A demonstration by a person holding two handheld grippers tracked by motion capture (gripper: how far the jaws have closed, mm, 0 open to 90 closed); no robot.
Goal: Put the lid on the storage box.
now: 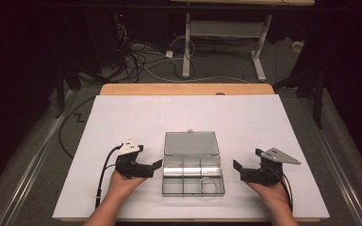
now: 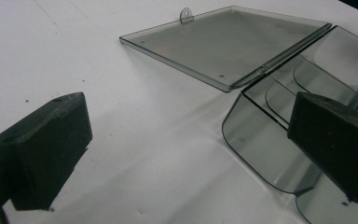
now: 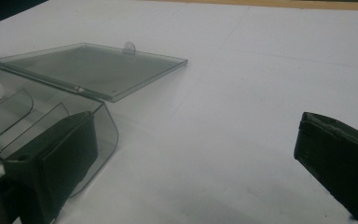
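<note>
- Between the wide-open jaws of the left gripper [image 1: 156, 168] is only the white table cover [image 1: 122, 117]; they hold nothing.
- From the left gripper view, one jaw stands over bare cover and the other is in front of the near rounded corner of the clear plastic box [image 2: 279, 116].
- Jaws of the right gripper [image 1: 238, 172] are also spread wide and hold nothing; in the right gripper view one jaw is just in front of the box corner [image 3: 51, 121] and the other is over bare cover.
- Each gripper sits in a hand, the left hand [image 1: 122, 181] and the right hand [image 1: 271, 190], low on the table, one at each side of the box, near it but I cannot tell if touching.
- The box [image 1: 193, 176] lies in the middle of the near part of the table, open, with its lid [image 1: 191, 142] folded flat back on the cover, away from the person.
- Inside the box are dividers that make several compartments, and a small pale object [image 1: 208, 182] lies in the right front one; what it is I cannot tell.
- Beyond the table are a dark floor with cables [image 1: 141, 61] and a white table frame [image 1: 226, 33].
</note>
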